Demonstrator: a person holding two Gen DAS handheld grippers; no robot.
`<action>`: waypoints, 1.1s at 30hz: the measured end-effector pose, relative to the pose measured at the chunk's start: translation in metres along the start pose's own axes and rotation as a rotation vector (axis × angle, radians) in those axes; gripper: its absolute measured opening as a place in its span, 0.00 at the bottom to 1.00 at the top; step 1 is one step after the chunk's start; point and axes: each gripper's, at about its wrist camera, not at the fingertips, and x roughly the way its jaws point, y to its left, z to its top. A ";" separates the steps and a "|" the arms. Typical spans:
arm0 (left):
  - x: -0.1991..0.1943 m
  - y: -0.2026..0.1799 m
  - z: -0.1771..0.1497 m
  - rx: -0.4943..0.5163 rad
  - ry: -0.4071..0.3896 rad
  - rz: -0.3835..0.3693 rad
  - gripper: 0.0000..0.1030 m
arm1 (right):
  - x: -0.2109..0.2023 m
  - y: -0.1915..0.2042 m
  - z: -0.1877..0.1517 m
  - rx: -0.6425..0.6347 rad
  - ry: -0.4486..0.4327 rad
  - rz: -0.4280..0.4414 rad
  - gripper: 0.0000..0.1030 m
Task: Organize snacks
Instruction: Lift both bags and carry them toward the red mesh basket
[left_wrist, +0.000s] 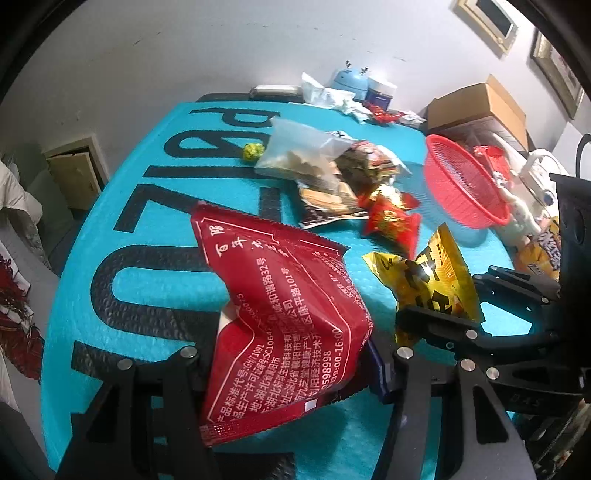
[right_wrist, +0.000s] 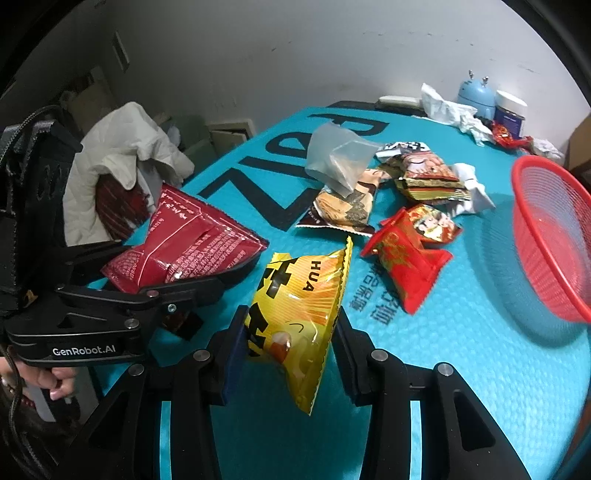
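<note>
Left wrist view: left tongs (left_wrist: 291, 354) are clamped on a dark red snack packet (left_wrist: 280, 314), gripped across its lower half. Its long axis runs from the tongs up and away, leaning left, with the crimped top edge pointing toward the far left of the teal tabletop (left_wrist: 147, 206); the packet is clear of the surface. To the right, the right tongs (left_wrist: 436, 325) grip a yellow snack packet (left_wrist: 428, 280), its serrated end pointing up. Beyond lies a loose pile of snacks (left_wrist: 332, 173), and a red mesh basket (left_wrist: 461, 184) sits tilted near the right edge.

Right wrist view: right tongs (right_wrist: 288, 343) are closed on the yellow snack packet (right_wrist: 299, 317) at mid-length. Its long axis stands nearly upright in frame, top corner pointing away toward the pile of snacks (right_wrist: 369, 192), bottom corner hanging below the pads. At left, the left tongs (right_wrist: 207, 273) hold the dark red snack packet (right_wrist: 184, 240), long axis roughly crosswise. The red mesh basket (right_wrist: 546, 236) stands well apart at right.
</note>
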 end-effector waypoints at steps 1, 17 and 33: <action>-0.002 -0.003 -0.001 0.002 -0.005 -0.004 0.56 | -0.003 0.000 -0.002 0.001 -0.004 -0.001 0.41; -0.029 -0.068 0.002 0.109 -0.072 -0.128 0.56 | -0.071 -0.014 -0.031 0.057 -0.116 -0.080 0.41; -0.028 -0.126 0.056 0.249 -0.132 -0.248 0.56 | -0.122 -0.064 -0.013 0.130 -0.180 -0.296 0.41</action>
